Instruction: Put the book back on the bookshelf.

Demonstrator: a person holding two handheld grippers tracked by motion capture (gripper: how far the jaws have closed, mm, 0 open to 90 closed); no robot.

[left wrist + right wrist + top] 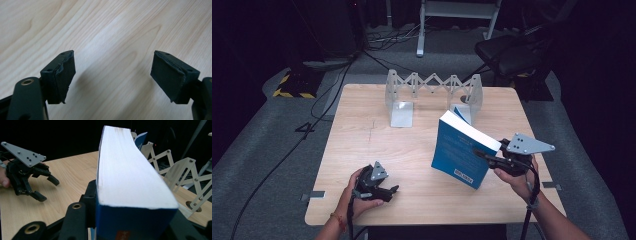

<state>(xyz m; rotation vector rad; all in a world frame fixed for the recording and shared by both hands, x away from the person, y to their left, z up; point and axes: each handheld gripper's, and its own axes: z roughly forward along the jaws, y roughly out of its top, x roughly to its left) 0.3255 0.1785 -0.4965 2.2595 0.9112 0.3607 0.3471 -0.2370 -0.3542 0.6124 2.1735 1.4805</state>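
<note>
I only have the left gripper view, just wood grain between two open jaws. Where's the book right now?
Observer: The blue book is clamped in the right gripper, tilted up off the table.
Operator: Which part of it is gripped?
Observer: In the right gripper view the jaws press on both covers of the closed book, with the white page edge facing the camera.
Operator: Is there somewhere to put it?
Observer: A metal expanding book rack stands at the table's far edge, behind the book.
Operator: And my gripper?
Observer: The left gripper sits low over the near left part of the table, holding nothing.
</note>
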